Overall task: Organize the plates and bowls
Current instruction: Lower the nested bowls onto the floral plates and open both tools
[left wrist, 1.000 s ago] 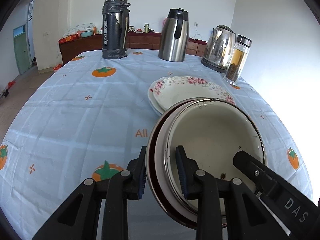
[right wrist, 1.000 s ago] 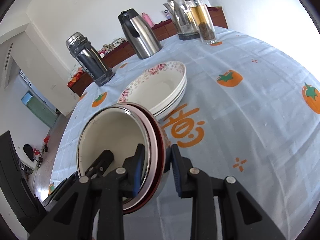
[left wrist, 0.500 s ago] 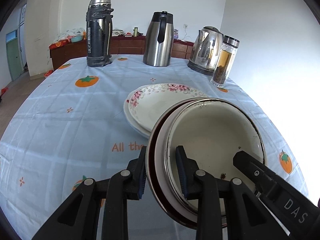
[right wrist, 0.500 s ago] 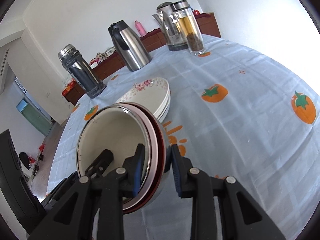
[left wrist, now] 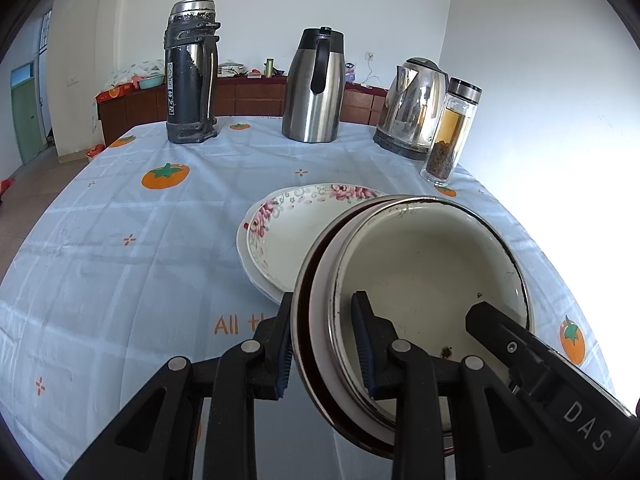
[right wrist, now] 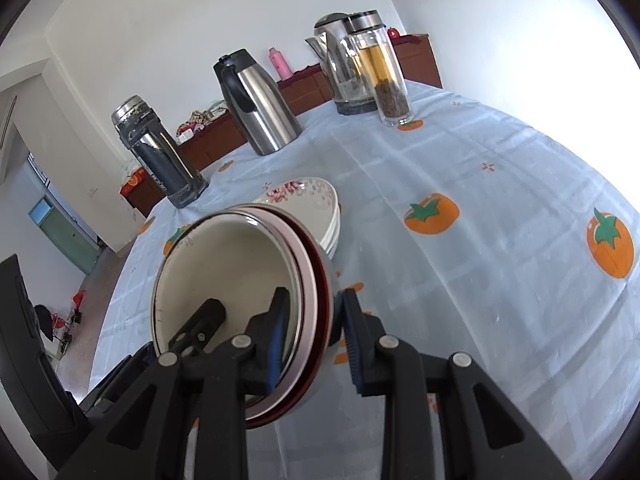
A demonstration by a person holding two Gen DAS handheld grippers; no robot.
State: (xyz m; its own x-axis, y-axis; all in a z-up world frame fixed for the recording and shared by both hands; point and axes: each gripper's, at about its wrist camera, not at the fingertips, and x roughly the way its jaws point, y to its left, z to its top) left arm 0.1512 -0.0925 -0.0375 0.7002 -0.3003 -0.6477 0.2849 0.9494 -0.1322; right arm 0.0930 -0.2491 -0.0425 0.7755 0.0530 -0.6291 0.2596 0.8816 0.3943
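Observation:
A stack of nested metal bowls (left wrist: 424, 288), cream inside with pink and dark red rims, hangs in the air above the table. My left gripper (left wrist: 324, 336) is shut on its left rim. My right gripper (right wrist: 312, 320) is shut on the opposite rim of the same stack (right wrist: 236, 280); its finger (left wrist: 516, 344) shows inside the bowl in the left wrist view. A stack of floral white plates (left wrist: 292, 232) lies on the blue tablecloth just beyond the bowls and shows in the right wrist view (right wrist: 316, 204) too.
At the far side of the table (left wrist: 120, 240) stand a black thermos (left wrist: 192, 72), a steel carafe (left wrist: 316, 88), an electric kettle (left wrist: 412, 108) and a glass tea bottle (left wrist: 452, 132). A wooden sideboard (left wrist: 248, 96) runs along the back wall.
Both grippers have drawn back and risen with the bowl stack, so the plates and flasks look farther away. The grip on the bowls is unchanged.

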